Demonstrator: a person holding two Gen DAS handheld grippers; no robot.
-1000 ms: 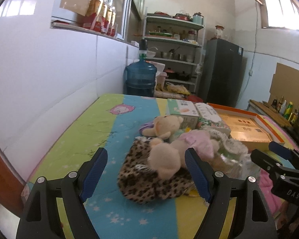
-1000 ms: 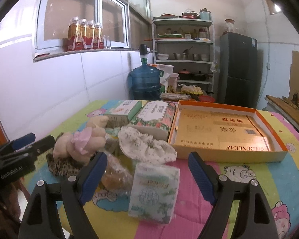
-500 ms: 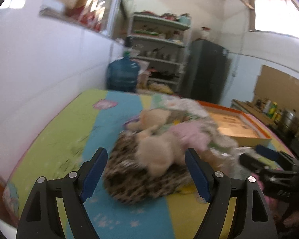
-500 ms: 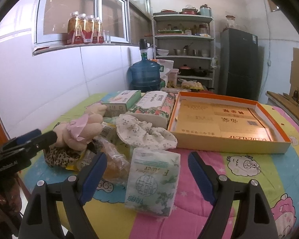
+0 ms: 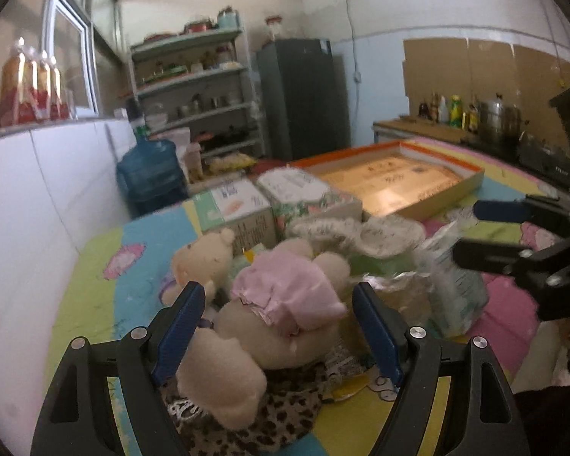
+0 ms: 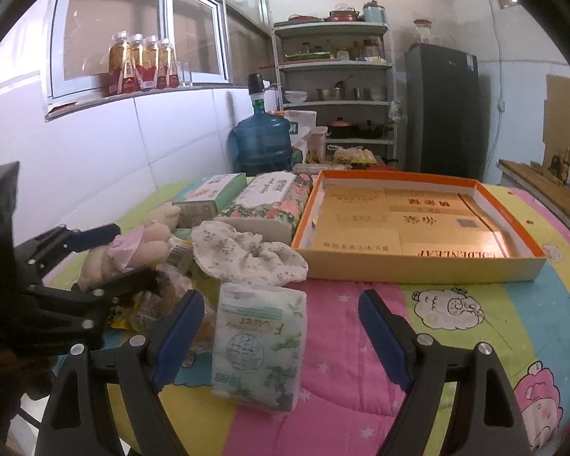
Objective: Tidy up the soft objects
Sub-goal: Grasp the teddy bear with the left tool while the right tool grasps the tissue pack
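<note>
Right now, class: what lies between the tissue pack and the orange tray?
In the right wrist view, the floral cloth lies between the tissue pack and the orange tray, with bare pink quilt beside it.

Bkgd: blue water jug (image 6: 261,140) on floor by white tiled wall. Metal shelf unit (image 6: 334,87) w/ pots, bowls. Dark fridge (image 6: 442,110) right of shelf. Four red-label bottles (image 6: 142,62) on window sill.
</note>
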